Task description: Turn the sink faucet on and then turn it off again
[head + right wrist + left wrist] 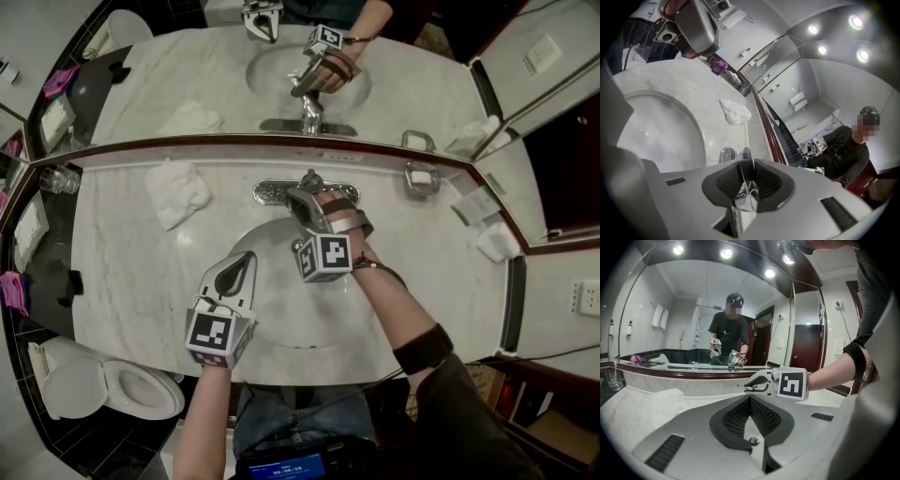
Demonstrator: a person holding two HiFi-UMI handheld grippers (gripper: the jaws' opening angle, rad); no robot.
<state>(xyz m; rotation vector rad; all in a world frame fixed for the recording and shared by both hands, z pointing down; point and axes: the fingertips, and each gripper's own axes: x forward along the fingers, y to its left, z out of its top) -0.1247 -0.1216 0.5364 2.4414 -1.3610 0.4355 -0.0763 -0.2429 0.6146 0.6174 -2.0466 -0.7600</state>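
Observation:
The chrome faucet (pixel 310 178) stands at the back of the white oval sink (pixel 272 314), set in a marble counter. My right gripper (pixel 306 201) reaches over the basin and is shut on the faucet's lever (pixel 745 165), which shows as a thin chrome blade pinched between the black pads. The spout beneath it is mostly hidden by the jaws. My left gripper (pixel 246 260) hovers over the sink's front left, shut with nothing between its jaws (pixel 750 399). In the left gripper view the right gripper (pixel 759 382) is just ahead. I see no stream of water.
A crumpled white towel (pixel 180 192) lies on the counter left of the faucet. A soap dish (pixel 422 176) sits at the right, glasses (pixel 58 178) at the far left. A mirror runs along the back. A toilet (pixel 112 386) stands lower left.

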